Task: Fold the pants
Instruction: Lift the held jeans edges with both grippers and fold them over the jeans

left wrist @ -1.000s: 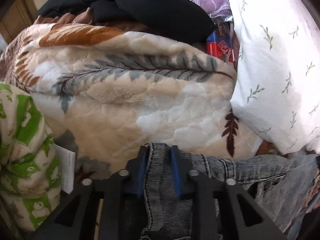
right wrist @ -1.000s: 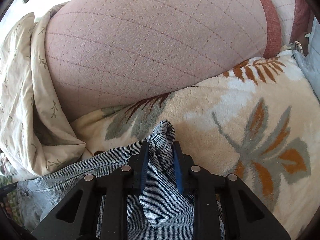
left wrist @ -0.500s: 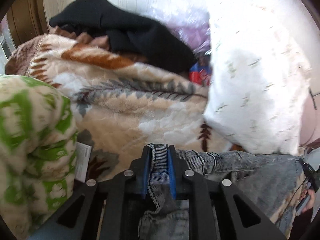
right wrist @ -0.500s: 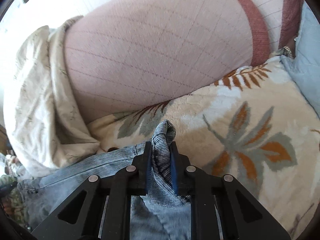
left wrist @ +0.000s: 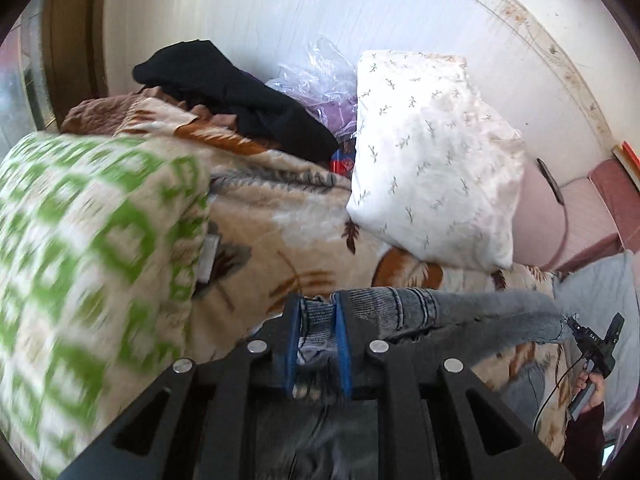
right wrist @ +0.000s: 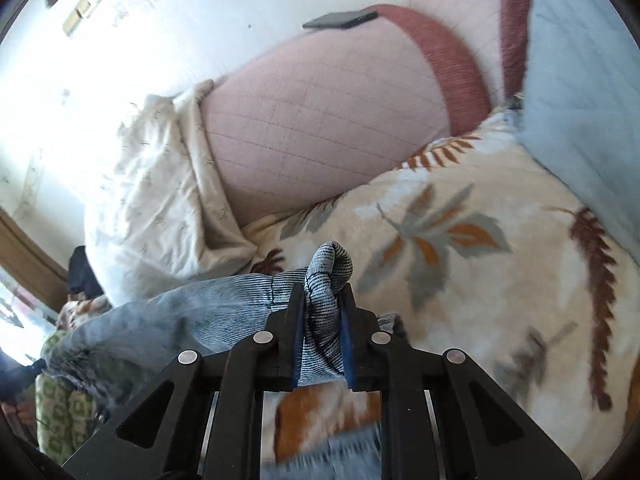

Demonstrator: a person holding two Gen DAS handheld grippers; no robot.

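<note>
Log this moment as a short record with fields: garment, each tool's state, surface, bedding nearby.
garment: grey denim pants, stretched between both tools
left tool: shut on a bunched edge of the pants
right tool: shut on a fold of the pants; jaws have just been closing
surface: leaf-print blanket
nearby: white sprig-print pillow, pink quilted cushion, green-patterned blanket, black garment

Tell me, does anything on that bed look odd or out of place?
One thing: a dark phone lies on top of the rolled pink quilt, perched high near its edge where it could slide off. The rest is ordinary bedding clutter.
</note>
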